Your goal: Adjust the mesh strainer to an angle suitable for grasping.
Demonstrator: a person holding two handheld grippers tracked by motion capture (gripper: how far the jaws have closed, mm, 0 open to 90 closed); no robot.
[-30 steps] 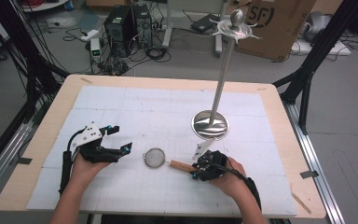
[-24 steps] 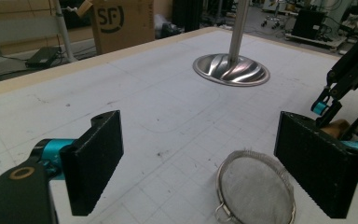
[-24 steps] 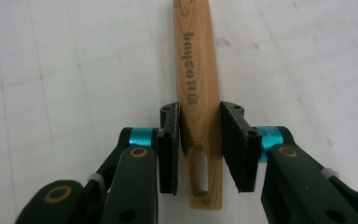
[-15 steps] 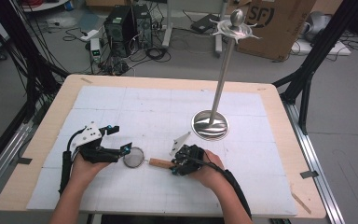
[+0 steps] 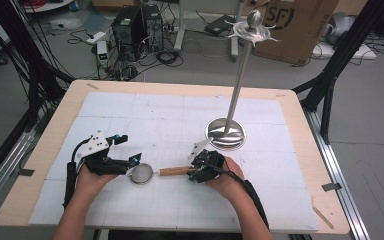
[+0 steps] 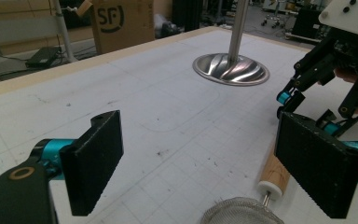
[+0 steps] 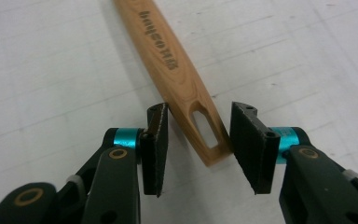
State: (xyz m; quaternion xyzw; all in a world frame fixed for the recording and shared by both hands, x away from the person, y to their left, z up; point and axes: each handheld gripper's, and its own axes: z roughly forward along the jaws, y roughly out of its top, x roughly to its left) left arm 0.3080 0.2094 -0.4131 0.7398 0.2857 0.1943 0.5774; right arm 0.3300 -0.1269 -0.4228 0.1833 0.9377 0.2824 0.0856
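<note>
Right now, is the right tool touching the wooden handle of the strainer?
Cannot tell. In the right gripper view the right tool has its jaws on either side of the handle; there is a gap on one side, while the other jaw meets the handle's edge without showing clear contact.

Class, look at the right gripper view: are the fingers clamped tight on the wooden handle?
No: the right gripper is open, its fingers standing either side of the wooden handle with gaps showing.

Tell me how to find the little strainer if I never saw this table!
Start at the tall metal stand on the white table, then look nearer the person, between the two hands. The strainer lies flat there, its wooden handle running to the right gripper. It's the one thing with a round mesh cup.
</note>
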